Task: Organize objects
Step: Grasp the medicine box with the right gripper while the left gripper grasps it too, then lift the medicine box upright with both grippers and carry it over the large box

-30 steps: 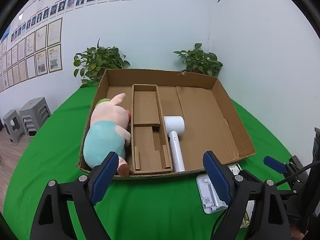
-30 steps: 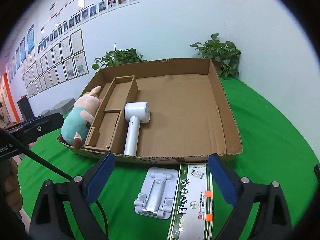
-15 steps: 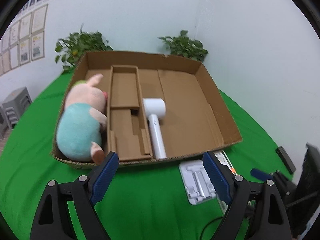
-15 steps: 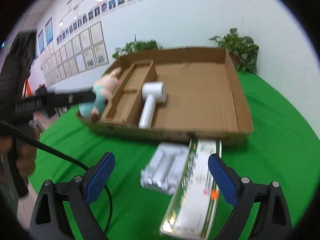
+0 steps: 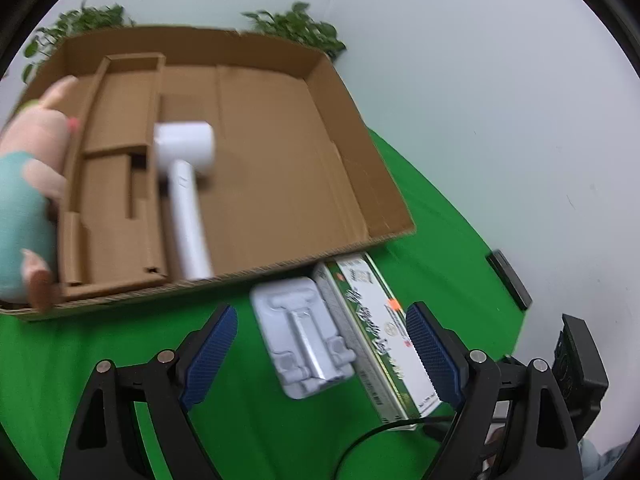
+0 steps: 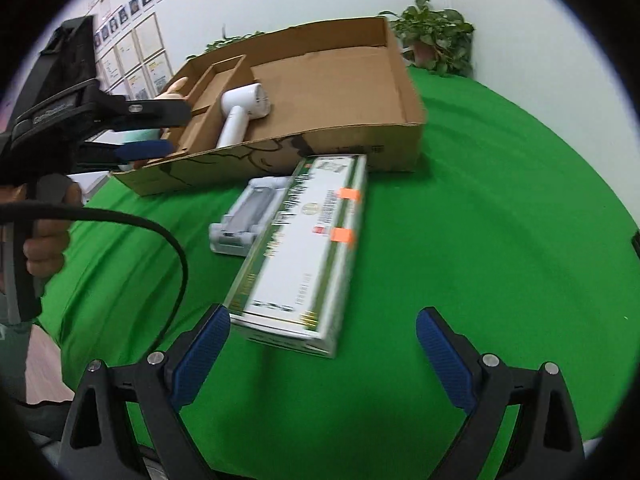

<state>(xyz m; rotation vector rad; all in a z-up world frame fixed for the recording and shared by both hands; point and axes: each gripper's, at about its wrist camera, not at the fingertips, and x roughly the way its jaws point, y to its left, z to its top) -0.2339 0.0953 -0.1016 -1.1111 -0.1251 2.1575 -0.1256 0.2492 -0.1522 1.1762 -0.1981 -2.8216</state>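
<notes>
Green-white box (image 6: 304,248) lengthwise toward carton (image 6: 360,148)

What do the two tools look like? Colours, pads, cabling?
Both the left tool and right tool have black angular frames with silver screws and blue ribbed pads. A black cable trails from the left tool's pistol-style handle.

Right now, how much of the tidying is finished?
Done: plush pig and white hair dryer lie in the cardboard box. In hand: nothing; both grippers open, left gripper, right gripper. Left: grey stand and long green-and-white box on the green table.
</notes>
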